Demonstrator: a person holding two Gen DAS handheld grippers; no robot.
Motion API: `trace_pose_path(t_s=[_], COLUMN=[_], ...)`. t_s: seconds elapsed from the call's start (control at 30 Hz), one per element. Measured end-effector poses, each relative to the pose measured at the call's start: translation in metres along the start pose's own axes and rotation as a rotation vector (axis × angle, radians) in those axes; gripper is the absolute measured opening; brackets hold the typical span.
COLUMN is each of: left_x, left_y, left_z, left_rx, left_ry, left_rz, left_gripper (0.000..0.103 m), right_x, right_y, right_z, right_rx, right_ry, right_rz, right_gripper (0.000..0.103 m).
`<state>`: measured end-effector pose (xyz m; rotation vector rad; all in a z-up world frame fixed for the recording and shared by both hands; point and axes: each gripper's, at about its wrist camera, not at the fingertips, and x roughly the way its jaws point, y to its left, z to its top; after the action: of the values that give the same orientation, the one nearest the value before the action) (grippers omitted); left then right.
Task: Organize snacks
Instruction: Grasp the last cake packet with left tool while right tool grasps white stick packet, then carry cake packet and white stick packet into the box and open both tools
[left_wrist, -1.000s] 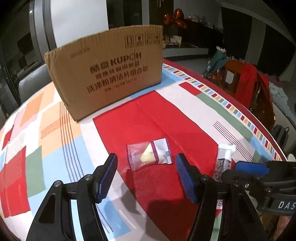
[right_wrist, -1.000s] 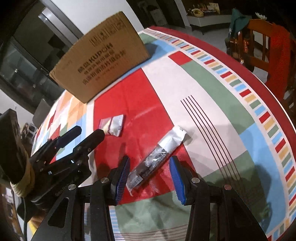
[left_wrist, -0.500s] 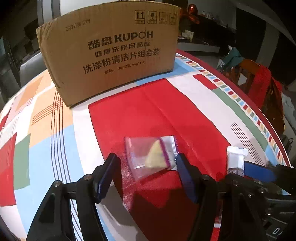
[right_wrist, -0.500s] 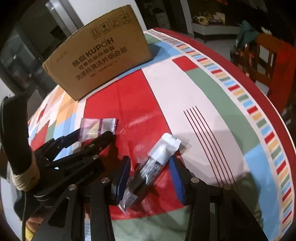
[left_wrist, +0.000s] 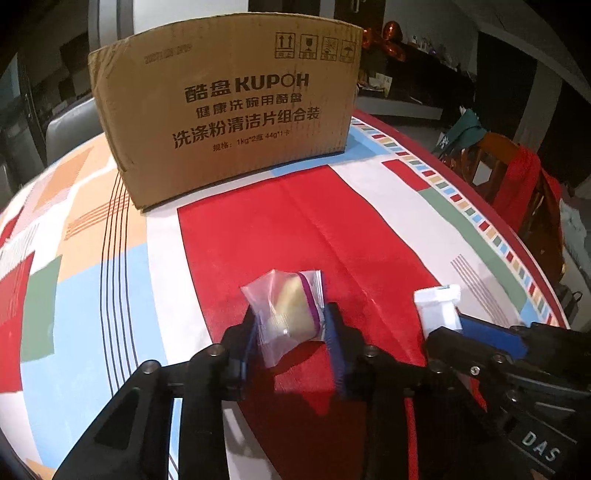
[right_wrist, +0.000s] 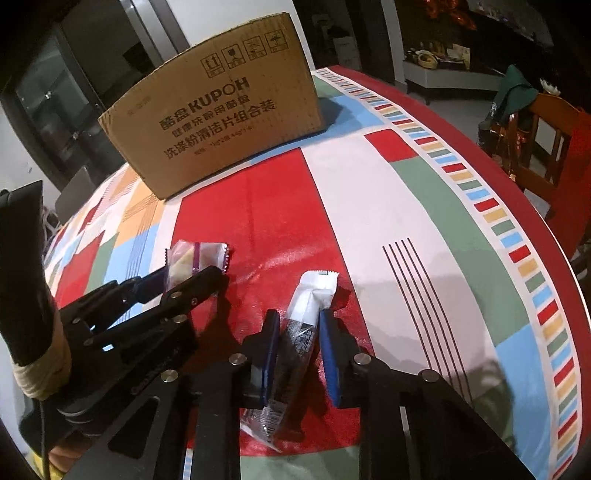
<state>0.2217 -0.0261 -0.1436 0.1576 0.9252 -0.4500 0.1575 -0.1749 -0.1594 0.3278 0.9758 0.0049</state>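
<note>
Clear snack packet (left_wrist: 288, 314): we see it pinched in the left claw (left_wrist: 291, 332), lifted above the desk's red panel.
Long snack stick (right_wrist: 299, 343): we note it clamped in the right claw (right_wrist: 299, 354).
Cardboard box (left_wrist: 229, 110): well apart, far side of the desk (left_wrist: 92, 258).

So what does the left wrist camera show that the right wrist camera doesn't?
Only the left wrist view shows the left claw head-on, shut on the clear snack packet. Only the right wrist view shows the whole long black-and-white snack bar, pinched in the right claw, and its clear lower end. Both show the cardboard box at the back of the colourful tablecloth, and both snacks.
</note>
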Motion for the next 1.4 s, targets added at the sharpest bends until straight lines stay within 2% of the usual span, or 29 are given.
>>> trace_pose_path(t_s=[0.43, 0.9, 1.4], left_x=[-0.041, -0.086, -0.125], left_y=[-0.004, -0.014, -0.016], left_z=[-0.007, -0.007, 0.019], left_rx=[-0.044, -0.067, -0.078], left_ry=[-0.044, -0.121, -0.221], left_rz=[0.005, 0.03, 0.068], left_gripper=[0.031, 0.031, 0.031], right_x=[-0.016, -0.054, -0.087], right_y=[-0.003, 0.001, 0.011], right_z=[0.003, 0.003, 0.03], right_rx=[0.001, -0.032, -0.084], right_ry=[-0.029, -0.134, -0.251], right_rz=[0.028, 0.083, 0.124], right_gripper=[0.02, 0.019, 0.019])
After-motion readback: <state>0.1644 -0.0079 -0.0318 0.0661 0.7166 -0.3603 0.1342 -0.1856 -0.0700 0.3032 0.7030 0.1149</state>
